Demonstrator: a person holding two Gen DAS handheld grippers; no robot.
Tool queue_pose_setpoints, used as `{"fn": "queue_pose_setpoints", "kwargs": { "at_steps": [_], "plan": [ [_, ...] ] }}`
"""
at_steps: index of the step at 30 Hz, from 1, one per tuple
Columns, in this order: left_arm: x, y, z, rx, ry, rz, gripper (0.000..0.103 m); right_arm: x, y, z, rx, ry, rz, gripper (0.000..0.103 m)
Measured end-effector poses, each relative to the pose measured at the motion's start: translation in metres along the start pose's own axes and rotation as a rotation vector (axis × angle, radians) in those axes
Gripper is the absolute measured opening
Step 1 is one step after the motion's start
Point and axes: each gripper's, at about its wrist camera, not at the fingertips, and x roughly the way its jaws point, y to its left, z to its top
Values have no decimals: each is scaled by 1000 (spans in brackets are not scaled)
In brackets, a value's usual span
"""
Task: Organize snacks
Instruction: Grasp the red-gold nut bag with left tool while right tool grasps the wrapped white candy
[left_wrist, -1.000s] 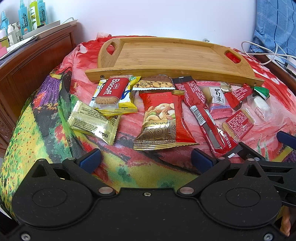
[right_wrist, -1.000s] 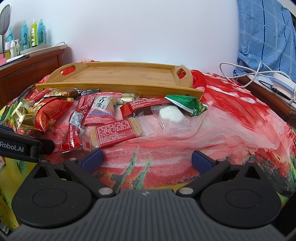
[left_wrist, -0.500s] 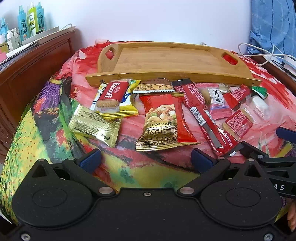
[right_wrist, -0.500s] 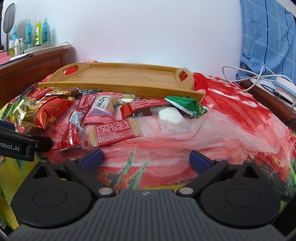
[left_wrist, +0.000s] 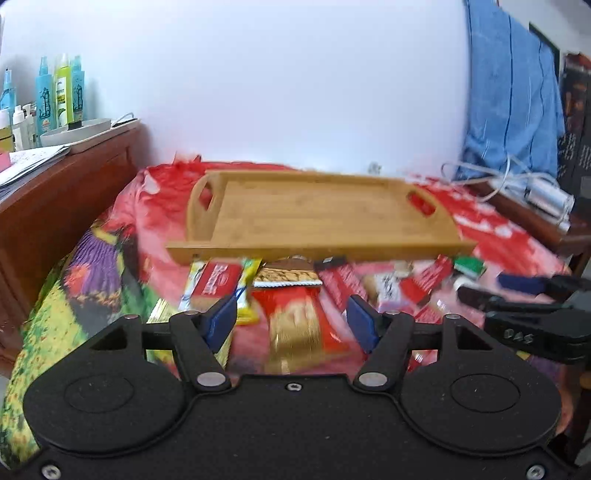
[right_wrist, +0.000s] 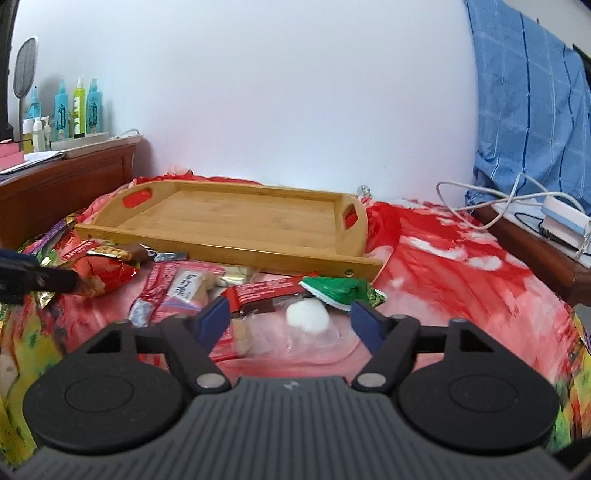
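nearest in the left wrist view, the left gripper (left_wrist: 293, 319) hangs with its blue pads spread wide and nothing between them, just above the red and gold nut packet (left_wrist: 299, 325) lying on the flowered bedspread (left_wrist: 74, 288). beside that packet to the left lies the red biscoff packet (left_wrist: 218, 282) on a yellow wrapper, and past it a small peanut bar (left_wrist: 286, 276). the picture is blurred, so finer print is unreadable.

in the right wrist view, the right gripper (right_wrist: 288, 321) is likewise wide apart and holds nothing; the clear packet with a white sweet (right_wrist: 308, 319) lies between its pads, low on the bedspread. just beyond sit the green wrapper (right_wrist: 338, 290), a long red bar (right_wrist: 273, 288) and the pink packet with chinese print (right_wrist: 184, 286).

the snacks lie in a loose row along the near side of the wooden tray (right_wrist: 229, 251), some tucked against its front rail; the tray floor is bare. farther off, bottles (right_wrist: 75, 109) stand on a brown cabinet at the left, white cables (right_wrist: 498, 199) at the right.
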Motion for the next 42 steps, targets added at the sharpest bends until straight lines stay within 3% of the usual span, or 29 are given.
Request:
{"fn": "queue_pose_setpoints", "kwargs": {
  "at_steps": [4, 9, 10, 11, 12, 13, 17, 22, 35, 42],
  "plan": [
    [16, 5, 1, -76, 54, 20, 66, 18, -9, 1, 40, 62, -11, 67],
    [37, 11, -9, -138, 146, 13, 65, 23, -7, -2, 26, 65, -25, 67],
    [40, 11, -11, -144, 165, 6, 57, 25, -6, -2, 16, 74, -19, 69],
    [43, 11, -12, -153, 182, -3, 42, 26, -5, -2, 13, 85, -10, 66],
    [44, 10, -13, -160, 195, -5, 42, 27, -3, -2, 14, 100, -3, 47],
    [43, 8, -12, -159, 198, 5, 42, 26, -2, -2, 11, 106, -1, 36],
    [32, -3, -8, -107, 170, 9, 40, 10, 7, -5, -21, 76, 44, 35],
    [16, -7, 0, -113, 149, -18, 40, -6, 10, -4, -1, 54, 85, 35],
    [-16, -10, 29, -100, 43, -21, 40, -18, -7, 18, 64, -23, 73, 35],
    [-7, -15, 48, -107, 19, -32, 40, -3, -20, 38, 114, -45, 79, 35]
  ]
}}
